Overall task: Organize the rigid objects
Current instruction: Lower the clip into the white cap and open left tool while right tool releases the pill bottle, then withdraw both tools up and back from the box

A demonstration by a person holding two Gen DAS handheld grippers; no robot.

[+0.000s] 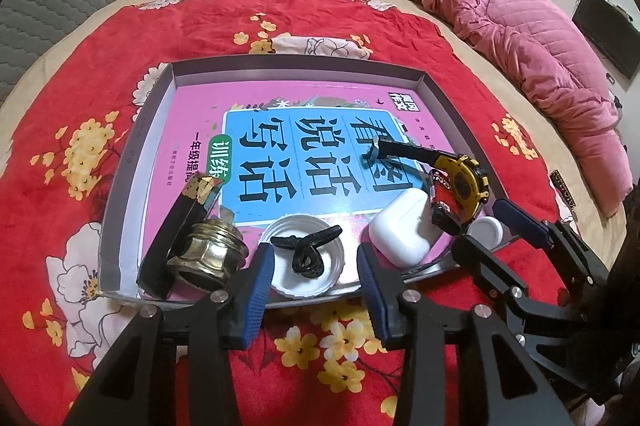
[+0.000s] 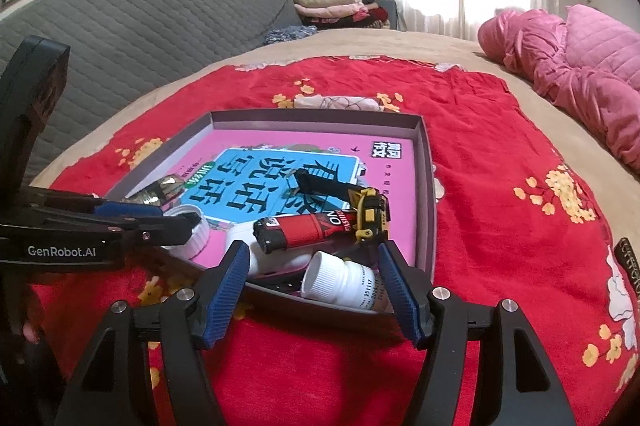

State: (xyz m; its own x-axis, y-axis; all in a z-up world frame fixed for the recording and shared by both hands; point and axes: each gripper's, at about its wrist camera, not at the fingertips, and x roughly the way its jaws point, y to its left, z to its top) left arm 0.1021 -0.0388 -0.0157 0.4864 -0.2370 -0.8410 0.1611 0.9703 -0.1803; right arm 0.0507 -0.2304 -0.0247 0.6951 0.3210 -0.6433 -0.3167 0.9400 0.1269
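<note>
Grey shallow tray [image 1: 132, 154] sits on a red flowered cloth [image 1: 60, 98] spread over a bed, with a pink book [image 1: 188, 114] lying flat on the tray floor. Along the tray's near edge, left to right in the left wrist view: black box with gold end [image 1: 180, 222] tilted up, brass nut fitting [image 1: 206, 254] leaning on it, white jar lid [image 1: 304, 262] with a black hair clip [image 1: 306, 248] inside, white earbud case [image 1: 400, 226], then a yellow-black watch [image 1: 460, 182] with its strap lying across the book. Red and black lighter [image 2: 304, 232] rests on the earbud case beside the watch. White pill bottle [image 2: 340, 282] lies on its side in the near right corner.

Left gripper [image 1: 316, 268] jaws apart, nothing pinched, the lid and clip just beyond its tips. Right gripper [image 2: 314, 286] spread wide, pads either side of the pill bottle, not pressing it. Pink quilted jacket [image 1: 520, 50] lies far right on the bed, well apart from the tray.
</note>
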